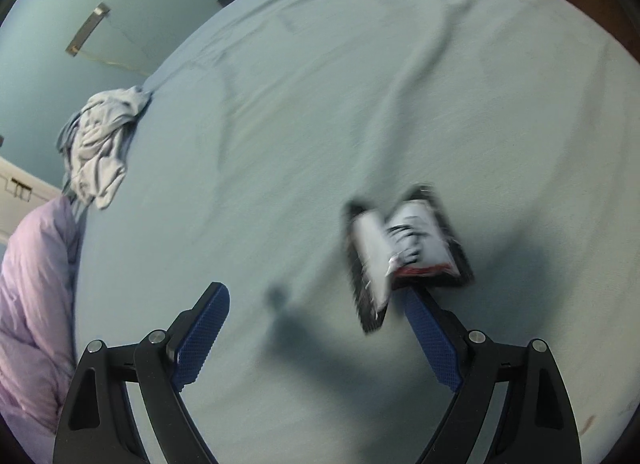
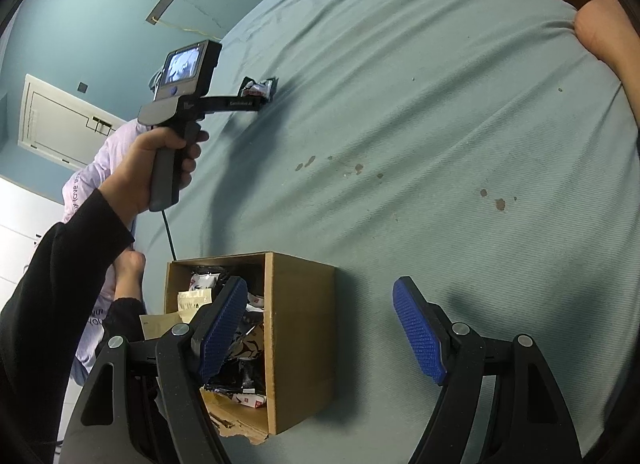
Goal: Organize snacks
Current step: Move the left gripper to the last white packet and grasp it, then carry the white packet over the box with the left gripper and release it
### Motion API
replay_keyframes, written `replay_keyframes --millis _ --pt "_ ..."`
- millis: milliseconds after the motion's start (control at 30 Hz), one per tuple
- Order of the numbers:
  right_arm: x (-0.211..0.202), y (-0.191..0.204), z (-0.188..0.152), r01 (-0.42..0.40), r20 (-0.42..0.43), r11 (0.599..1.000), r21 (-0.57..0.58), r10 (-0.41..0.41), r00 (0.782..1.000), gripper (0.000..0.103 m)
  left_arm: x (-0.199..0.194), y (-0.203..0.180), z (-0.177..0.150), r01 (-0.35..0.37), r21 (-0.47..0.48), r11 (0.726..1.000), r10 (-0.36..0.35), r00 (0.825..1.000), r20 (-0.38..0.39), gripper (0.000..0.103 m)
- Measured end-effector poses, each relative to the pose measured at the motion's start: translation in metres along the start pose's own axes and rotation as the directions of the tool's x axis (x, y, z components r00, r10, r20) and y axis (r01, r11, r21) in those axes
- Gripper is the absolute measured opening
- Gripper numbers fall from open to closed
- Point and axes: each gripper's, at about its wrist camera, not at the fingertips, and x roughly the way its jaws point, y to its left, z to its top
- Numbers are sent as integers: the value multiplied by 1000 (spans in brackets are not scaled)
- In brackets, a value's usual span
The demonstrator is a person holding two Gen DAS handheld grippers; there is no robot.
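Left claw hangs over the pale green bedsheet with its blue-padded jaws spread wide and empty. Just beyond its right fingertip lies a blurred black-and-white foil snack packet, flat, its long axis running away from the claw, slightly leftward.

Right claw gapes too, over the open brown cardboard box.

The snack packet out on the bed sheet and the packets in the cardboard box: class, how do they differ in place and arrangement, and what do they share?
The lone snack packet lies flat on the bed sheet, while the boxed packets sit inside the cardboard box. The lone one is single with bare sheet around it; the boxed ones are heaped and overlapping. Both show black-and-white wrappers with red marks.
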Motion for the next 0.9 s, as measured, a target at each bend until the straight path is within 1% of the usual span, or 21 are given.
replay_keyframes --millis 67,100,200,333,400,467,500,533,567,600,633,767,800,900 --pt "-1 -1 0 3 1 1000 2 -3 1000 75 -5 -5 3 51 -4 999 -51 999 12 91" --pt "-2 -1 0 3 1 1000 3 -3 1000 75 -10 -8 3 92 -5 996 -92 995 22 91" --pt "-3 -2 0 -3 -3 1000 8 3 1000 75 -17 -13 4 142 -10 990 -141 989 41 91" --pt "-5 -2 1 -11 -6 1000 3 11 1000 75 -13 -7 12 118 -89 989 -117 993 21 91" --pt "-6 -2 2 -9 -4 1000 2 9 1000 75 -2 -4 15 110 -116 987 -113 993 -17 91" --pt "-6 -3 1 -7 1 1000 7 7 1000 75 7 0 17 119 -134 984 -126 991 -41 85" --pt "-6 -4 1 -6 2 1000 11 6 1000 75 10 3 18 143 -151 978 -150 988 -39 78" --pt "-6 -6 1 -6 2 1000 15 6 1000 75 11 6 17 181 -176 968 -189 982 -29 66" --pt "-5 -6 2 -6 0 1000 18 6 1000 75 11 9 17 217 -199 956 -226 974 -22 58" --pt "-5 -6 2 -8 -1 1000 20 8 1000 75 11 11 17 258 -225 940 -268 963 -17 41" --pt "-5 -6 2 -11 -3 1000 18 12 1000 75 10 13 16 283 -244 928 -295 955 -12 35" --pt "-4 -4 0 2 2 1000 1 -2 1000 75 3 17 13 276 -273 921 -290 957 -13 33" --pt "-3 -3 0 5 3 1000 -4 -5 1000 75 -3 19 10 269 -279 922 -280 960 -1 26" --pt "-2 0 -1 11 20 1000 -15 -10 1000 75 -20 27 1 270 -292 918 -275 961 24 26"
